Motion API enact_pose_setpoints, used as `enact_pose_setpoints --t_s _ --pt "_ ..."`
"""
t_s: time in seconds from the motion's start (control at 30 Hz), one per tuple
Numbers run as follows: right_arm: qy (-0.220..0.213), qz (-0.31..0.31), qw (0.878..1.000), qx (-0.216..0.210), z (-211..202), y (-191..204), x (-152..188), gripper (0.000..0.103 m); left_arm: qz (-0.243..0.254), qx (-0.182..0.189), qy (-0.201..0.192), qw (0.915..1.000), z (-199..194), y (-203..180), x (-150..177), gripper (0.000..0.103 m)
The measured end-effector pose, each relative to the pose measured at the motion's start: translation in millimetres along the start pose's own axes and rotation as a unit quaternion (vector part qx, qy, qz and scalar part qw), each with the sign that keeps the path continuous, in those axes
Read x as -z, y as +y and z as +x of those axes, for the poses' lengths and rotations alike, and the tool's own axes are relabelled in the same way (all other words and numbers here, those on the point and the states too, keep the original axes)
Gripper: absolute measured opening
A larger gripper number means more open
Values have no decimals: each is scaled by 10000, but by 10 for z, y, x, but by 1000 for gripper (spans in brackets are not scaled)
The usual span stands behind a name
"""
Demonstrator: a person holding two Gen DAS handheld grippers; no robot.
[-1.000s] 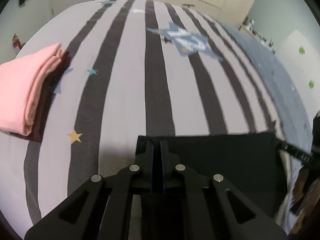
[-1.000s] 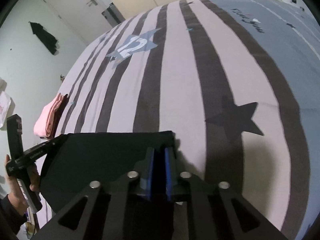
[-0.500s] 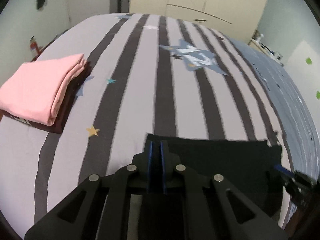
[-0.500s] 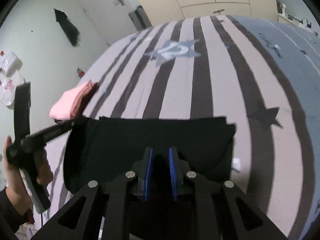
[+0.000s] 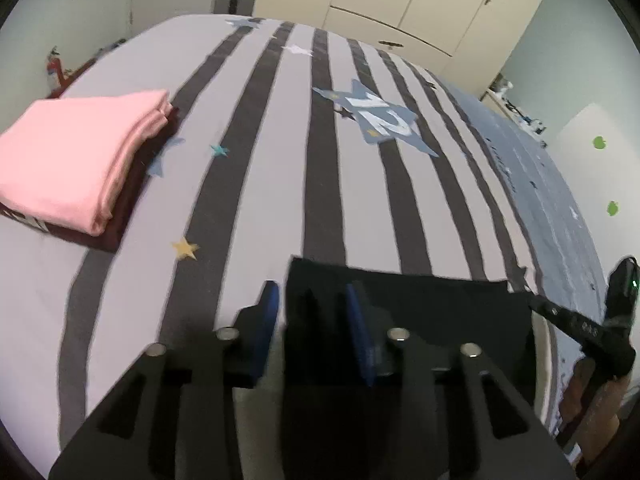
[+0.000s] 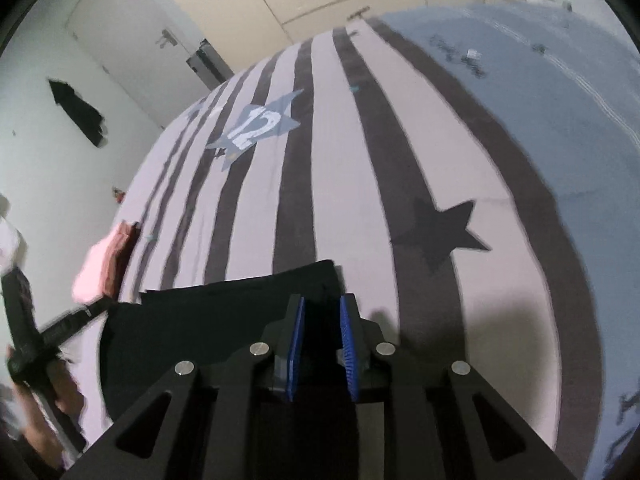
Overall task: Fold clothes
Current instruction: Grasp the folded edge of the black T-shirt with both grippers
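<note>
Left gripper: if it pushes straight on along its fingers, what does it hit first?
Probably the black garment: its corner lies between the left gripper fingers, which have just been opening. Past that, only the striped bedspread. The depth is hard to judge.

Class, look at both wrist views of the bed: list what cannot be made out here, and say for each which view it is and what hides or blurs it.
- Near edge of the black garment: left wrist view, hidden under the left claw.
- Garment between the right claw pads: right wrist view, too dark to tell contact.
- Dark item beneath the pink folded cloth: mostly covered, and cut off by the frame edge.
- Writing on the blue bedding: right wrist view, blurred and small.
</note>
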State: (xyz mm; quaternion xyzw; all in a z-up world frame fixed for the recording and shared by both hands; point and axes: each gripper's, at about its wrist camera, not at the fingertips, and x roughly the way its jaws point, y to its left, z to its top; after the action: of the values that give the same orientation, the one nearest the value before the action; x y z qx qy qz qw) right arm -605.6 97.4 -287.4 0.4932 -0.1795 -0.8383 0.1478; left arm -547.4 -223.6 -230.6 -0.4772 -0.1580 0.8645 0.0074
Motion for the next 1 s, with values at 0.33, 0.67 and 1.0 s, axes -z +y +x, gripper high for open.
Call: enact_pose_setpoints --t_s 0.33,0.67,1.0 --pt "332 -212 9992 -98 153 50 -7 16 215 -68 368 9991 266 -91 50 18" --pt "107 -210 9996 -156 84 41 -177 5 280 -107 82 9995 164 -212 -185 4" --pt "404 -247 9988 112 475 -45 -173 5 544 -489 413 9965 643 -128 -123 4"
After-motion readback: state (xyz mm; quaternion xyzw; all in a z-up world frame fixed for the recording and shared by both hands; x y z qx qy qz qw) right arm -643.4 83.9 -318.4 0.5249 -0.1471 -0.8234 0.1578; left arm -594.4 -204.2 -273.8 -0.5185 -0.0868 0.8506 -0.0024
